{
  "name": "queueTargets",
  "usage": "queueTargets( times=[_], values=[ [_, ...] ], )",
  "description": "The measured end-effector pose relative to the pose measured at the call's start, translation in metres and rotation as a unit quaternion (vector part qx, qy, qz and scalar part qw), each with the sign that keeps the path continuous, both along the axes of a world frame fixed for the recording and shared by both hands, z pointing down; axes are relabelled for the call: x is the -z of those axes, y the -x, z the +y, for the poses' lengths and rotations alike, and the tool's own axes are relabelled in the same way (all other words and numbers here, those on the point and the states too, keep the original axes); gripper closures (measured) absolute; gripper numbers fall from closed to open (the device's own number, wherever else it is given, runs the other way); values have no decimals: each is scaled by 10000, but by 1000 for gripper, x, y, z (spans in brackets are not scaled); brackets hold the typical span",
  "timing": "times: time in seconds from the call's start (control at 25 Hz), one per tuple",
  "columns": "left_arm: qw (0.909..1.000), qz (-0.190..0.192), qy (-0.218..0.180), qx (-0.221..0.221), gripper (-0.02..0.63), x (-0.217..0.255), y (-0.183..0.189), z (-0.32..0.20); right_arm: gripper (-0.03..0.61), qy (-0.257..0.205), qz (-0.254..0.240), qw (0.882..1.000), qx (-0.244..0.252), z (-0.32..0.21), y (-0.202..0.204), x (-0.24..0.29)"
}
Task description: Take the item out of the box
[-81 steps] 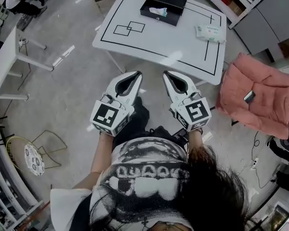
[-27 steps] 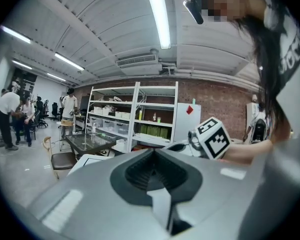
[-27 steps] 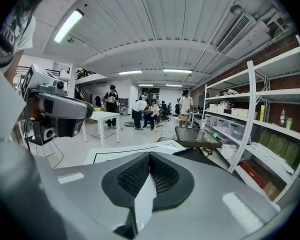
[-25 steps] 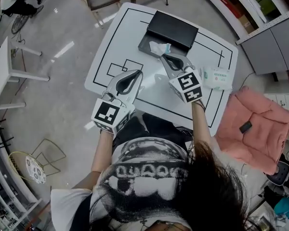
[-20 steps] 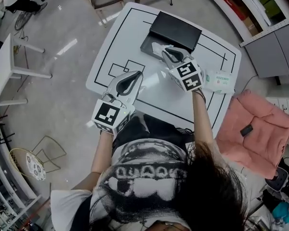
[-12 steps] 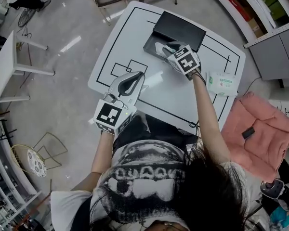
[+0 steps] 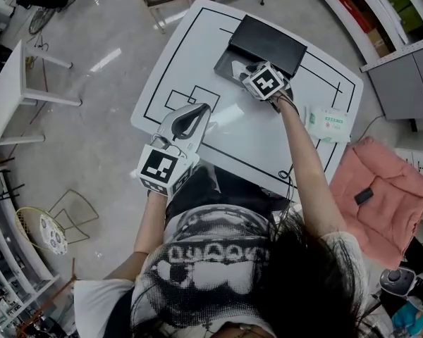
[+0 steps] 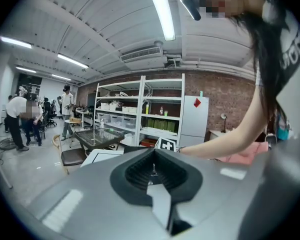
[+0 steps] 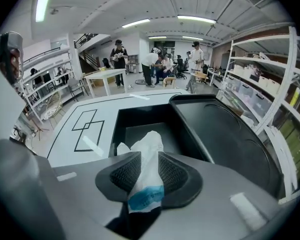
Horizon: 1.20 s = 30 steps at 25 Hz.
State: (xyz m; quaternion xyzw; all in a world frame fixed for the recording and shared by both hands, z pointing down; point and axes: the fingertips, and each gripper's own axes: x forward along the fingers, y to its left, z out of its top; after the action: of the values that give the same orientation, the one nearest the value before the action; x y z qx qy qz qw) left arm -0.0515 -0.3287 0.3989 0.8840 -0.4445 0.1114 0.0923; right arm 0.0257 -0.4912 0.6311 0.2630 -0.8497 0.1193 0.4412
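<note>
Your right tongs (image 9: 146, 170) reach steeply down into the black box (image 9: 145, 115), which sits toward the 1 o'clock corner of the white surface (image 7: 254, 143) in the head view. Their jaws have just been opening and stand spread. The white packet (image 9: 147, 151) with a blue band at its lower end stands upright between them. The ribbed pads sit close on either side of it without clamping it. The packet's upper end is crumpled, and the packet is not lifted out of the open tray. The box's lid (image 7: 269, 42) lies flat, joined to the tray on its 3 o'clock side in the right gripper view.

Your left tongs (image 7: 199, 109) hang over the surface's near edge at about 7 o'clock of the box and well apart from it. They point roughly level, with the jaws pressed together and nothing between them.

Two overlapping outlined rectangles (image 7: 190, 98) are drawn on the surface just beyond the left tongs, toward 12 o'clock. A white pack of wipes (image 7: 328, 123) lies near the surface's edge at 4 o'clock of the box. Off the surface, a pink cushion (image 7: 384, 189) sits further out at 4 o'clock.
</note>
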Motion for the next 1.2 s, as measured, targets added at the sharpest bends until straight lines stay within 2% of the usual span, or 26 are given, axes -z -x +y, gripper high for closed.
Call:
queueTargets(
  times=[0.24, 0.6, 0.88, 1.2],
  values=[
    [10000, 29, 37, 84, 614, -3, 7, -1, 481, 75, 65, 9998, -172, -5, -2, -7],
    [9998, 57, 78, 191, 614, -5, 22, 3, 561, 10, 38, 9995, -319, 0, -1, -7],
    [9998, 61, 66, 192, 614, -4, 32, 11, 571, -391, -135, 9978, -523, 0, -7, 16],
    [9996, 79, 46, 252, 614, -2, 54, 24, 571, -1079, -437, 9912, -631, 8, -3, 73]
  ],
)
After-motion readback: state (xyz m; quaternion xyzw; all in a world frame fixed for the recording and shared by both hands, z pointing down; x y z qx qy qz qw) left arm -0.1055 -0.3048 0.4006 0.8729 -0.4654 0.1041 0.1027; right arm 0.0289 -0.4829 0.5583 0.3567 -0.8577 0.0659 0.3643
